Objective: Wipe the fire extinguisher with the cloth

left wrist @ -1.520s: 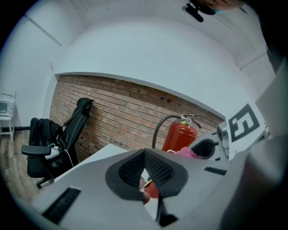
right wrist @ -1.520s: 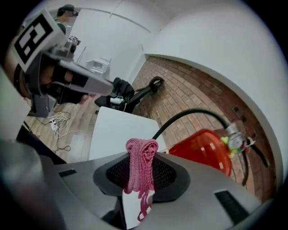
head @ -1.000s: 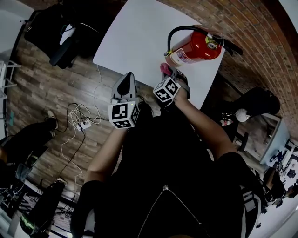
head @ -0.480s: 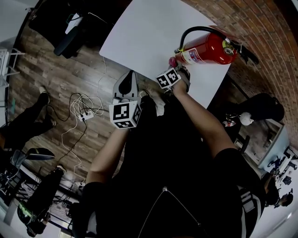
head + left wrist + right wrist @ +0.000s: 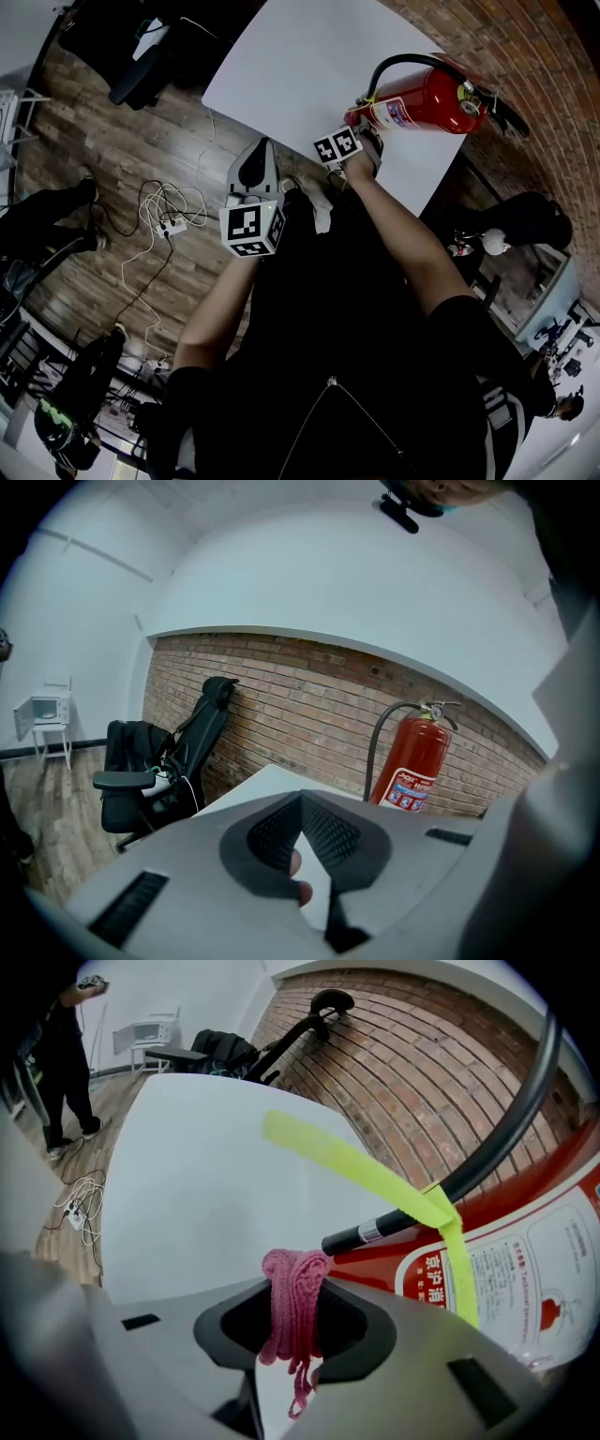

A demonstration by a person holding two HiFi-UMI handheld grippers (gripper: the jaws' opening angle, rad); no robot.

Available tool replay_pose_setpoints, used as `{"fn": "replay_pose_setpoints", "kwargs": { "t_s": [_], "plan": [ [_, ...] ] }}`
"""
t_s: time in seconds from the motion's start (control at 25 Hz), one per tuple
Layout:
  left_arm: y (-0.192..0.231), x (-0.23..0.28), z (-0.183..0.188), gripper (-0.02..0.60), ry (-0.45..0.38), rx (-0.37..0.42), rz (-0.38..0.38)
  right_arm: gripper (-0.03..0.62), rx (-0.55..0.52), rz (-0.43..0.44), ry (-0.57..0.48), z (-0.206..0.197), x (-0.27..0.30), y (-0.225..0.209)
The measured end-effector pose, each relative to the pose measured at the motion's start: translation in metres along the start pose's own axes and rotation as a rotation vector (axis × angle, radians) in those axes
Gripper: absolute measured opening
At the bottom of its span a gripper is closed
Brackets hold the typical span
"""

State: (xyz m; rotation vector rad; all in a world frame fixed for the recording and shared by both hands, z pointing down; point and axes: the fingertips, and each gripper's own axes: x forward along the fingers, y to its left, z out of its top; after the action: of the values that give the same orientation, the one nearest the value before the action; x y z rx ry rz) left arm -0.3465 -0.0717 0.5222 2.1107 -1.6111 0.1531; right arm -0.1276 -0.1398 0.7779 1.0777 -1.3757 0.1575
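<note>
- Head view: the extinguisher (image 5: 427, 101) lies on its side at the upper right, on the table (image 5: 291, 66) and close to its right edge. The right gripper (image 5: 356, 122) is at the extinguisher's left end. The left gripper (image 5: 259, 152) sits mid-frame over the floor, well apart from both.
  - Likely risk: a round body lying on its side can roll under a sideways wipe. That edge is near and nothing braces it.
- Left gripper view: the jaws meet at their tips with nothing between them, and a fingertip (image 5: 298, 876) shows behind. The extinguisher is in the right half of the frame, beyond the table.
  - Likely risk: while this gripper stays off the table it cannot steady the cylinder.
- Right gripper view: the jaws are clamped on the cloth (image 5: 294, 1299), a narrow pink wad at lower centre with loose threads hanging down. The hose (image 5: 487, 1157) tip is just beside the wad's top, and I cannot tell whether they touch. A yellow strap (image 5: 375, 1180) crosses the hose and runs down over the label at right.
  - Likely risks:
    - So little cloth sticks out that the hard jaws may scrape the paint or label.
    - The threads may snag on the hose tip or the strap.
    - A drag across the body may pull the wad out of the grip.
</note>
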Motion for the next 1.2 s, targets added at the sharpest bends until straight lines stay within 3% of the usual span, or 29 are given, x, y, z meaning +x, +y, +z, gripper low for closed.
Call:
{"fn": "replay_pose_setpoints", "kwargs": {
  "t_s": [1.2],
  "plan": [
    [-0.006, -0.002, 0.014, 0.008, -0.058, -0.022, -0.049, 0.12, 0.032, -0.022, -0.073, 0.009, -0.078, -0.05]
  ]
}}
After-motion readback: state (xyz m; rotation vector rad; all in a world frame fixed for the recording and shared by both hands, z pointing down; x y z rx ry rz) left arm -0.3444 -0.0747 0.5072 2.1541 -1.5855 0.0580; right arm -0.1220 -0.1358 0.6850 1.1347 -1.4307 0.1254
